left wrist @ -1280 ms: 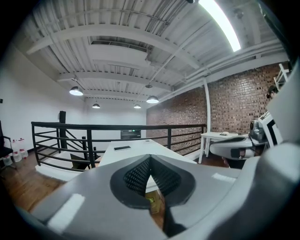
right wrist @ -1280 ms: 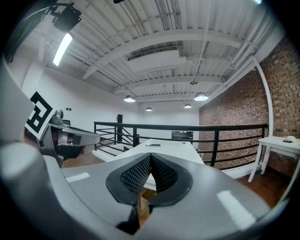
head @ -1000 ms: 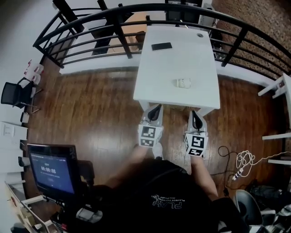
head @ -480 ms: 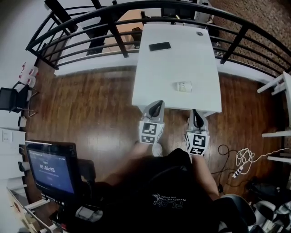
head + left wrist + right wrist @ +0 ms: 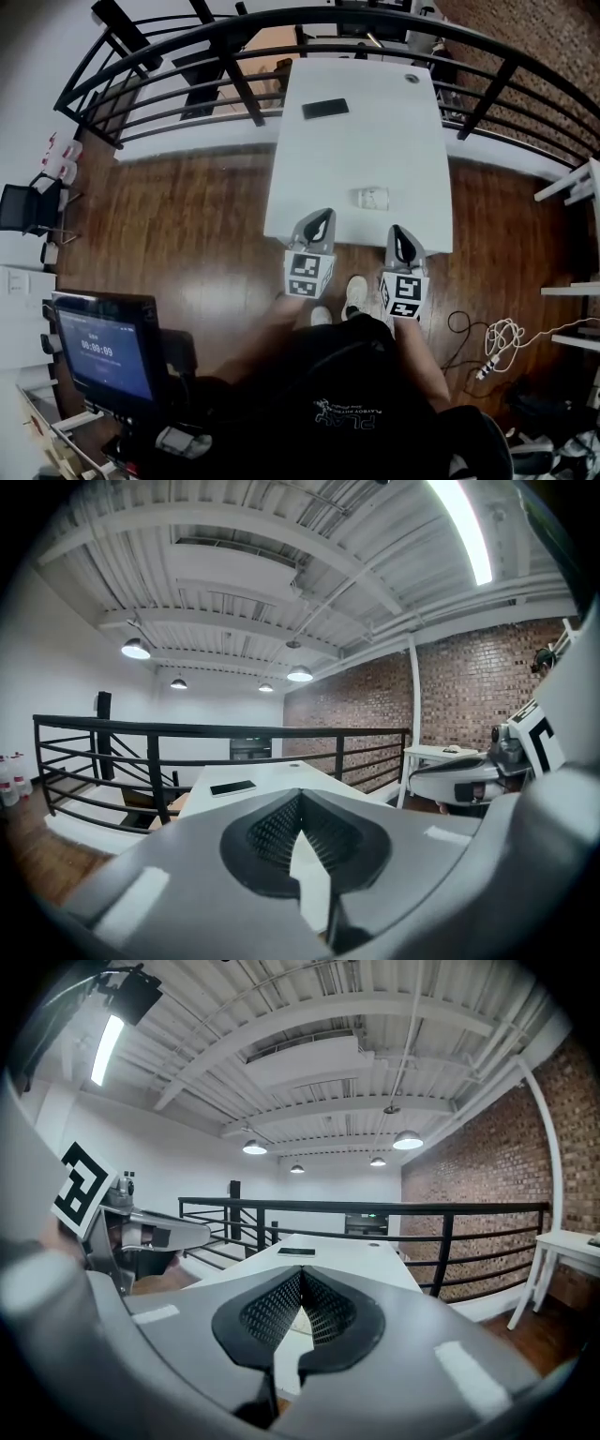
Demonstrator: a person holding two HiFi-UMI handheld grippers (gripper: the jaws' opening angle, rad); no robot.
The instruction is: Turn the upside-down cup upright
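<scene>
- Both claws have come forward: in the head view the left claw and right claw now reach over the near edge of the table. The cup sits on the table just beyond them, between their lines and nearer the right one, untouched. The approach looks under way, with no grasp yet.
- Left gripper view: the left claw is clenched on nothing. The table stretches ahead with a phone at its far end, and I cannot make out the cup.
- Right gripper view: the right claw is also clenched and empty. It probably has to spread before taking the cup.
</scene>
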